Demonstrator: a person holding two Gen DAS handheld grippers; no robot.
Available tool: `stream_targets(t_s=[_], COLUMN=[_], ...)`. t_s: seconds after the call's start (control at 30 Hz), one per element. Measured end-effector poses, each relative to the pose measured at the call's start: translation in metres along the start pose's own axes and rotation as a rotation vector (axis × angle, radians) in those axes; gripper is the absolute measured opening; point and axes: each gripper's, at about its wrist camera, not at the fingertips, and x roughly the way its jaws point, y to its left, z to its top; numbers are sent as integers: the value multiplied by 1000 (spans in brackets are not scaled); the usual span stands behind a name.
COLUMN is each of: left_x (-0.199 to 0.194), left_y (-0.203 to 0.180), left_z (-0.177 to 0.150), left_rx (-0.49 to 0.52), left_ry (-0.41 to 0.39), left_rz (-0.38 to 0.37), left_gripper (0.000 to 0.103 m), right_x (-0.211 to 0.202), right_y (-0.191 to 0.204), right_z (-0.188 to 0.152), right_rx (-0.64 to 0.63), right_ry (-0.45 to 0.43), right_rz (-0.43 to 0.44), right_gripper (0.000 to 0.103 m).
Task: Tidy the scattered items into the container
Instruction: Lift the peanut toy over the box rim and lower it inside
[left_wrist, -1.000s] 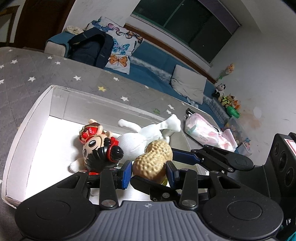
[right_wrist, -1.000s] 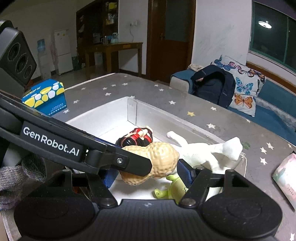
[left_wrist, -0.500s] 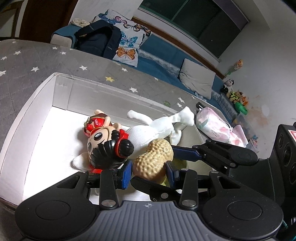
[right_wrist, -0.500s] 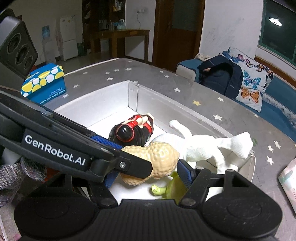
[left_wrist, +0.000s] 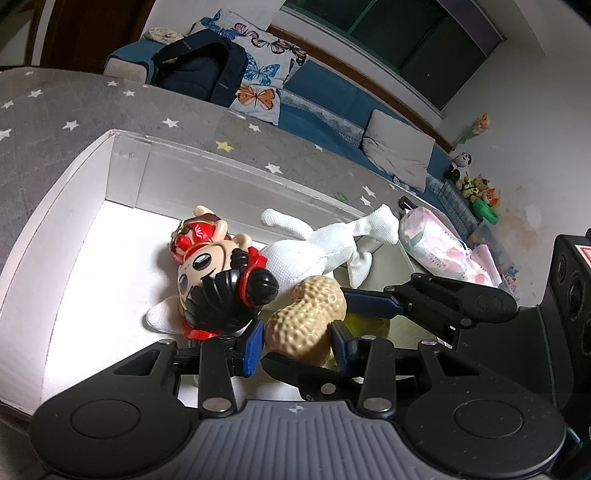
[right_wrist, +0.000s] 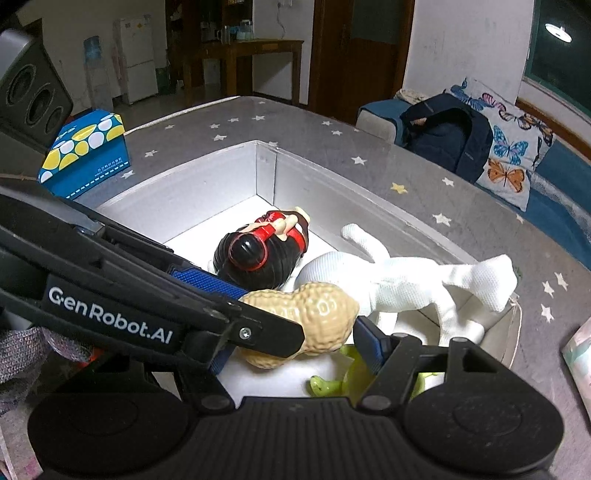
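A tan peanut toy (left_wrist: 306, 317) hangs just above the white box (left_wrist: 110, 134). My left gripper (left_wrist: 297, 343) is shut on its lower lobe, a blue pad on each side. My right gripper (right_wrist: 295, 350) is shut on the same peanut toy (right_wrist: 317, 314) from the other side; its blue-padded finger (left_wrist: 373, 300) shows in the left wrist view. A left gripper finger (right_wrist: 110, 314) crosses the right wrist view. In the box (right_wrist: 266, 166) lie a doll with black hair and red headphones (left_wrist: 218, 280), a white plush (left_wrist: 314, 254) and, under the peanut, a green toy (right_wrist: 332, 384).
The box stands on a grey star-print tablecloth (left_wrist: 74, 99). A blue and yellow tissue box (right_wrist: 85, 151) sits past its far left corner. A pink-white packet (left_wrist: 436, 243) lies by its right end. Behind are a sofa with cushions and a dark backpack (right_wrist: 450, 129).
Both views have tipped a little further down onto the box. The peanut keeps its place between both pairs of pads. The toys in the box have not moved.
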Motion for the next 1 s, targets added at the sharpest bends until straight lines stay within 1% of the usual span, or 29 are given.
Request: stream_targets(t_s=[0.13,0.47,1.0], left_x=[-1,-3,-12], left_y=[0,0,2], left_z=[0,-1,2], left_rx=[3,-1,-3], left_ry=[0,8,-10], left_rz=[3,5,11], left_gripper=[42,42,41], right_x=[2,4,4], right_y=[-2,-4,-3], right_z=[1,1,1], right_rx=[13,23,30], right_ry=[17,36,43], right_rz=[16,39,40], right_gripper=[68,69,69])
